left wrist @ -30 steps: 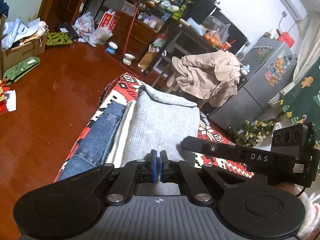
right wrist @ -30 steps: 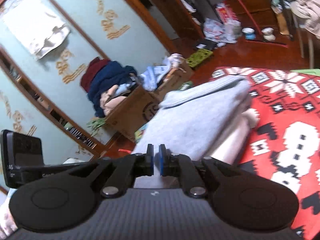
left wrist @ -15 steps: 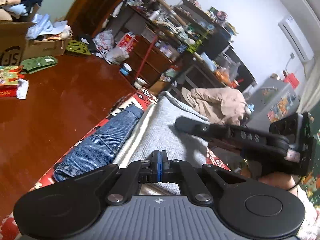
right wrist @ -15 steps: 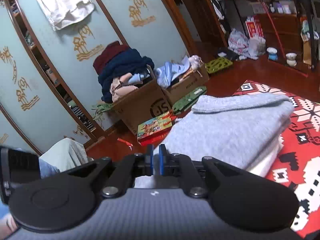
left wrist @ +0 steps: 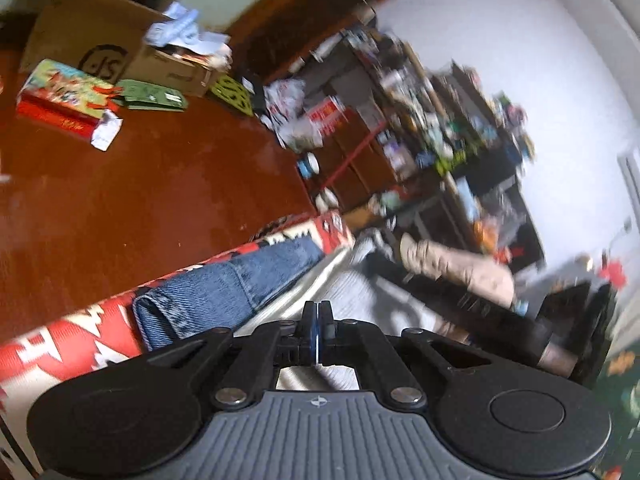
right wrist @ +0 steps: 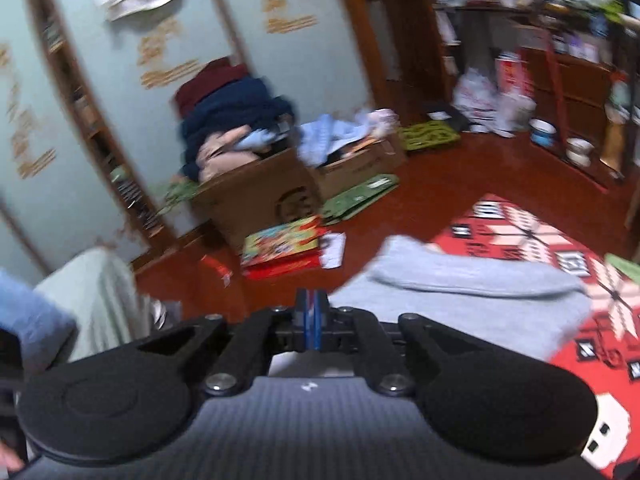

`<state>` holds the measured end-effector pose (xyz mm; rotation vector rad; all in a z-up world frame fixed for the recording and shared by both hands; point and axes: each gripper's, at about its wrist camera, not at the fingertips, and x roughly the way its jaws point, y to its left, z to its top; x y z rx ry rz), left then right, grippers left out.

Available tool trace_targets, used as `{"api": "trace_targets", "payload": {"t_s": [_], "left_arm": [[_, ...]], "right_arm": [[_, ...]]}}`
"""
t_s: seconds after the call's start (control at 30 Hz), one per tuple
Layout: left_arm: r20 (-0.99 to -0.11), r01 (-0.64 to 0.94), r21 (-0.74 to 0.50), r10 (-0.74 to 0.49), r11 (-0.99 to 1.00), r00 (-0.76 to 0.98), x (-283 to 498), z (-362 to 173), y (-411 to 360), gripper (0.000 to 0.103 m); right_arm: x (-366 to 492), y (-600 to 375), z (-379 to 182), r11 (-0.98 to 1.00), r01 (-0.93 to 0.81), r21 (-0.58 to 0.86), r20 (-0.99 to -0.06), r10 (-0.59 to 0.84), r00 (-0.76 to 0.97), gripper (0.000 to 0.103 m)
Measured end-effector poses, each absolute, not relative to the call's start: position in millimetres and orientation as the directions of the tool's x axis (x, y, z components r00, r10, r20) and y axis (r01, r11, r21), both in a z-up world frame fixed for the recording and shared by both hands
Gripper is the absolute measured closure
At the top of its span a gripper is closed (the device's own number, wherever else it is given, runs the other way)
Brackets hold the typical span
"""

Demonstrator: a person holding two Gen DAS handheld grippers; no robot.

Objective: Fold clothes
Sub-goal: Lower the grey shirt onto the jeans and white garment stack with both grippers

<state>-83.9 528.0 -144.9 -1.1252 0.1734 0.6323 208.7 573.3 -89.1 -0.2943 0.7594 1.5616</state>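
I am holding the left gripper (left wrist: pixel 318 322) with its tongs pressed together on nothing, over the grey sweater (right wrist: pixel 460 300). The sweater is lying folded on the red patterned blanket (right wrist: pixel 560 264), beside folded jeans (left wrist: pixel 224 296) at the blanket's edge. Past that edge, bare wooden floor (left wrist: pixel 152 192) is giving open room. The right gripper (right wrist: pixel 311 316) is together too, empty. Since a second ago both views have rolled, swinging towards the cardboard box (right wrist: pixel 256 196).

Both views have swung toward the cardboard boxes (right wrist: pixel 256 196); the right hand-held gripper (right wrist: pixel 311 312) closed fully.
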Motion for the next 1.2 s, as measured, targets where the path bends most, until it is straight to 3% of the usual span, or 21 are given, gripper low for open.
{"api": "trace_targets", "payload": {"t_s": [0.1, 0.33, 0.67, 0.93, 1.2], "left_arm": [[-0.452, -0.561, -0.801, 0.404, 0.208, 0.795, -80.9, -147.4, 524.9, 0.102], [-0.476, -0.573, -0.810, 0.431, 0.123, 0.766, -87.4, -141.5, 521.3, 0.103], [-0.450, -0.543, -0.832, 0.430, 0.117, 0.783, -72.7, -117.4, 501.2, 0.102], [-0.506, -0.595, -0.794, 0.406, 0.127, 0.761, -68.5, -136.4, 491.1, 0.103], [-0.507, -0.603, -0.783, 0.404, 0.153, 0.761, -80.2, -144.5, 500.7, 0.102]], "right_arm": [[203.7, 583.5, -93.3, 0.026, -0.970, 0.242, -0.638, 0.758, -0.139, 0.103], [215.3, 595.0, -83.0, 0.084, -0.971, 0.225, -0.613, 0.787, -0.074, 0.100], [171.6, 536.4, -81.4, -0.024, -0.956, 0.293, -0.596, 0.777, -0.202, 0.099], [171.0, 498.0, -103.8, 0.058, -0.944, 0.325, -0.591, 0.791, -0.155, 0.099], [158.2, 450.7, -121.5, 0.104, -0.946, 0.307, -0.606, 0.787, -0.111, 0.100]]}}
